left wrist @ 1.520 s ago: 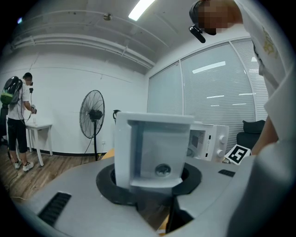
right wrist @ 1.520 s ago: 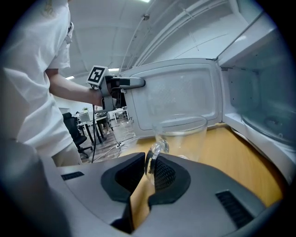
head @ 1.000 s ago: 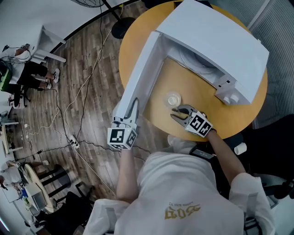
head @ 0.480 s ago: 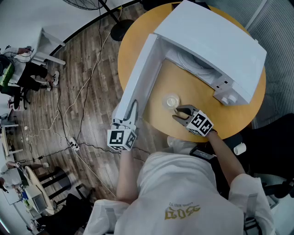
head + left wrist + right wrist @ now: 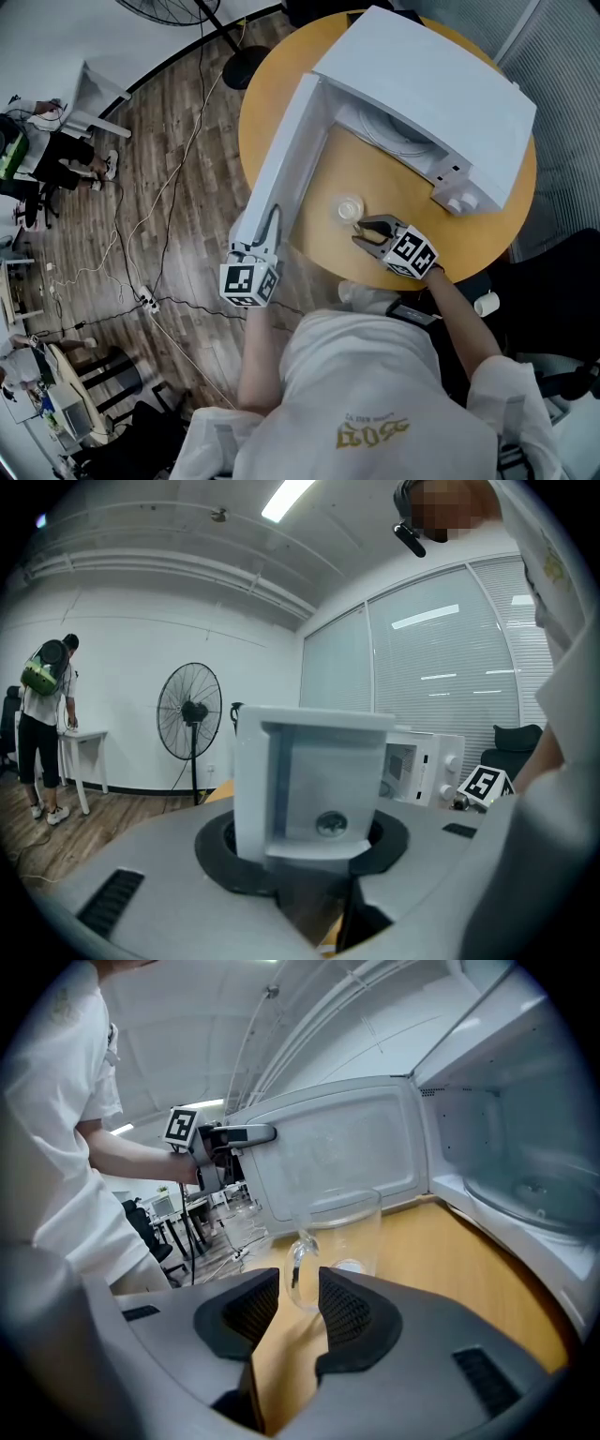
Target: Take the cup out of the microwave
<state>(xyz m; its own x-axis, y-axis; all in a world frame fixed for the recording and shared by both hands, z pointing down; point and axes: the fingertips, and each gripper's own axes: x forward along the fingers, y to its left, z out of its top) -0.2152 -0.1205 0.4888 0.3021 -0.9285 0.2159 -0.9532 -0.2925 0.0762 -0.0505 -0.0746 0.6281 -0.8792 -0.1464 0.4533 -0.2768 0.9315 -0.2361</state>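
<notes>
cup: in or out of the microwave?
Out. The cup stands upright on the table, in front of the microwave, door swung open.

The clear glass cup (image 5: 351, 207) stands upright on the wooden table (image 5: 398, 183), outside the white microwave (image 5: 431, 89) and just before its open mouth, its handle turned toward me. The door (image 5: 281, 169) is swung wide open on my left.

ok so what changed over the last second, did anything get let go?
The right gripper has just opened its jaws and let go of the cup; the cup's handle now sits loose between the jaw tips. The cup stays on the table in front of the microwave. The left gripper still holds the open door. Neither hand visibly shifted.
</notes>
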